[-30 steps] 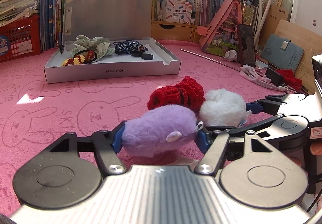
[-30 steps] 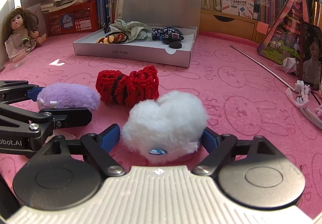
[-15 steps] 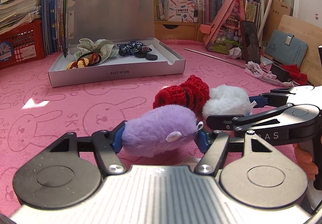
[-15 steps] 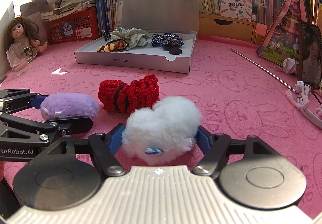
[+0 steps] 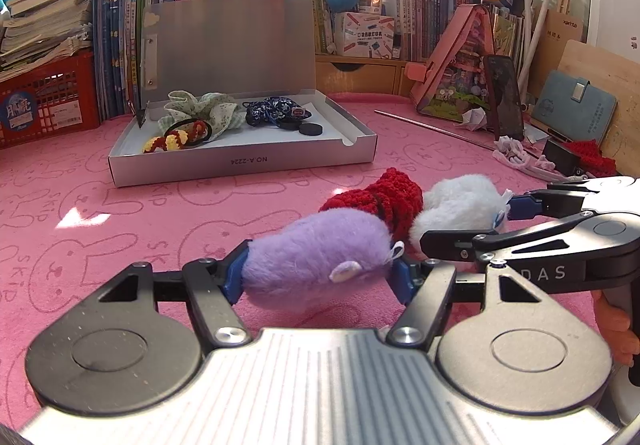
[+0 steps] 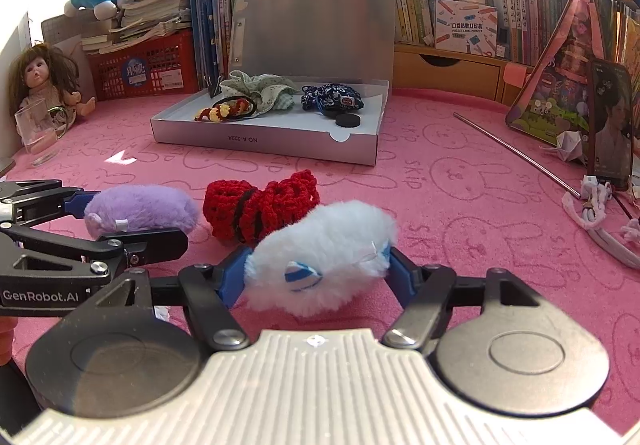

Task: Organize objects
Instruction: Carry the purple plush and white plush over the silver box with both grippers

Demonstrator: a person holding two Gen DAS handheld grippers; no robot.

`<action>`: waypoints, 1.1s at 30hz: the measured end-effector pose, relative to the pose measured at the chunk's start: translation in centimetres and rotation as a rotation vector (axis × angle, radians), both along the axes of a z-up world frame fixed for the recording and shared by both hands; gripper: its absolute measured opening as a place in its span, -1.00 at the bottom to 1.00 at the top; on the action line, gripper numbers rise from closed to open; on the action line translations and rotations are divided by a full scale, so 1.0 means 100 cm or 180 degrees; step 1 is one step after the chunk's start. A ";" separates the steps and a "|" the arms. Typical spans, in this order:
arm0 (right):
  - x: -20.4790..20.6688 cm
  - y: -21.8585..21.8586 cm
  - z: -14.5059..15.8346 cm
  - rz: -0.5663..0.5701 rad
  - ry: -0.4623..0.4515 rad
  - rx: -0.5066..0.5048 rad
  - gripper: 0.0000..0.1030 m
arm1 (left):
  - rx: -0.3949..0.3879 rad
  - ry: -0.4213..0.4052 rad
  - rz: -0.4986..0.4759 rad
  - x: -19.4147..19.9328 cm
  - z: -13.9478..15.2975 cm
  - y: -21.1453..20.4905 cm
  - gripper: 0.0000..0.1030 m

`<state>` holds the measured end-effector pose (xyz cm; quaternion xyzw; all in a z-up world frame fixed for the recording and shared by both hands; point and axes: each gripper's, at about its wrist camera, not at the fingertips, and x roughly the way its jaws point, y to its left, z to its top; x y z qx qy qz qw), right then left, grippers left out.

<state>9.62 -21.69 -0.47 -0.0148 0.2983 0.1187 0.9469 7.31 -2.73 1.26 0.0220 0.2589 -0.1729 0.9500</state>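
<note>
A purple fluffy plush (image 5: pixel 316 257) is clamped between the blue pads of my left gripper (image 5: pixel 320 271), which is shut on it just above the pink mat. My right gripper (image 6: pixel 316 271) has a white fluffy plush (image 6: pixel 320 241) between its pads. Its jaws are closing and squeeze the plush from both sides. A red crocheted scrunchie (image 6: pixel 256 205) lies on the mat between the two plushes, a little beyond both grippers. The open grey box (image 6: pixel 260 143) stands further back, with scrunchies and hair ties inside.
A doll (image 6: pixel 36 81) and a clear glass (image 6: pixel 38 133) sit at the far left. A thin metal rod (image 6: pixel 516 153), a phone on a stand (image 6: pixel 612 125) and white cords (image 6: pixel 592 205) are on the right. Books and a red basket (image 5: pixel 48 97) line the back.
The right gripper's jaws have narrowed onto the white plush, which is now squeezed flatter and tilted. The left gripper keeps the same grip on the purple plush.
</note>
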 end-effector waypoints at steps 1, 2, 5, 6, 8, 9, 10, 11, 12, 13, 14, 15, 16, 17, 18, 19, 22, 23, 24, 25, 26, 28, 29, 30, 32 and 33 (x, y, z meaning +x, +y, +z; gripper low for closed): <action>0.000 0.001 0.000 0.0005 0.0000 -0.0002 0.41 | -0.0004 0.0007 0.0008 0.000 0.000 0.000 0.41; 0.000 0.002 0.000 0.0007 -0.0004 -0.0027 0.41 | -0.0005 0.0016 0.0010 0.000 -0.001 0.000 0.41; 0.001 0.003 -0.004 -0.0094 -0.0092 -0.0128 0.64 | 0.0010 0.0033 0.0024 0.001 -0.002 0.001 0.41; 0.002 0.004 -0.005 -0.0107 -0.0102 -0.0157 0.71 | 0.0013 0.0041 0.0026 0.001 -0.002 0.001 0.41; 0.005 0.004 -0.008 -0.0120 -0.0098 -0.0208 0.80 | 0.0015 0.0057 0.0028 0.002 -0.004 0.001 0.41; 0.006 0.005 -0.009 -0.0107 -0.0089 -0.0223 0.80 | 0.0016 0.0062 0.0031 0.002 -0.004 0.001 0.41; 0.007 0.006 -0.011 -0.0097 -0.0077 -0.0261 0.81 | 0.0018 0.0068 0.0034 0.002 -0.005 0.001 0.41; 0.007 0.008 -0.013 -0.0094 -0.0075 -0.0311 0.81 | 0.0019 0.0071 0.0036 0.003 -0.005 0.001 0.41; 0.007 0.009 -0.014 -0.0086 -0.0075 -0.0344 0.81 | 0.0021 0.0073 0.0039 0.003 -0.006 0.002 0.41; 0.008 0.011 -0.016 -0.0070 -0.0065 -0.0379 0.80 | 0.0025 0.0075 0.0042 0.003 -0.006 0.002 0.41; 0.008 0.013 -0.019 -0.0043 -0.0029 -0.0406 0.80 | 0.0030 0.0075 0.0045 0.004 -0.007 0.002 0.41; 0.008 0.014 -0.020 -0.0033 -0.0006 -0.0417 0.80 | 0.0035 0.0076 0.0047 0.004 -0.007 0.002 0.41; 0.007 0.014 -0.020 -0.0034 -0.0016 -0.0425 0.75 | 0.0037 0.0074 0.0053 0.004 -0.007 0.002 0.41; 0.006 0.014 -0.020 -0.0015 -0.0009 -0.0420 0.70 | 0.0038 0.0072 0.0058 0.004 -0.007 0.003 0.41; 0.006 0.013 -0.019 -0.0013 0.0001 -0.0406 0.61 | 0.0036 0.0070 0.0065 0.004 -0.007 0.003 0.41; 0.006 0.012 -0.017 -0.0024 0.0013 -0.0384 0.51 | 0.0030 0.0068 0.0072 0.004 -0.007 0.003 0.41; 0.006 0.007 -0.013 -0.0050 0.0029 -0.0328 0.44 | 0.0017 0.0058 0.0073 0.004 -0.006 0.003 0.41; 0.006 0.006 -0.013 -0.0047 0.0032 -0.0299 0.44 | 0.0017 0.0055 0.0070 0.004 -0.005 0.002 0.41; 0.006 0.006 -0.012 -0.0050 0.0032 -0.0275 0.44 | 0.0018 0.0051 0.0066 0.004 -0.005 0.002 0.41; 0.005 0.006 -0.011 -0.0048 0.0021 -0.0269 0.44 | 0.0021 0.0046 0.0063 0.003 -0.005 0.002 0.41; 0.004 0.006 -0.010 -0.0047 0.0001 -0.0267 0.44 | 0.0022 0.0038 0.0063 0.003 -0.004 0.002 0.41; 0.002 0.008 -0.007 -0.0029 -0.0033 -0.0264 0.44 | 0.0016 0.0020 0.0064 0.003 -0.002 0.002 0.41; 0.001 0.009 -0.005 -0.0022 -0.0056 -0.0265 0.44 | 0.0012 0.0008 0.0068 0.003 0.000 0.003 0.41; 0.000 0.009 -0.003 -0.0014 -0.0073 -0.0266 0.44 | 0.0010 -0.0006 0.0070 0.003 0.001 0.003 0.41; -0.001 0.010 0.003 -0.0008 -0.0118 -0.0244 0.44 | 0.0003 -0.0031 0.0073 0.004 0.004 0.004 0.41; -0.001 0.010 0.005 -0.0008 -0.0125 -0.0229 0.44 | -0.0001 -0.0041 0.0076 0.005 0.006 0.004 0.41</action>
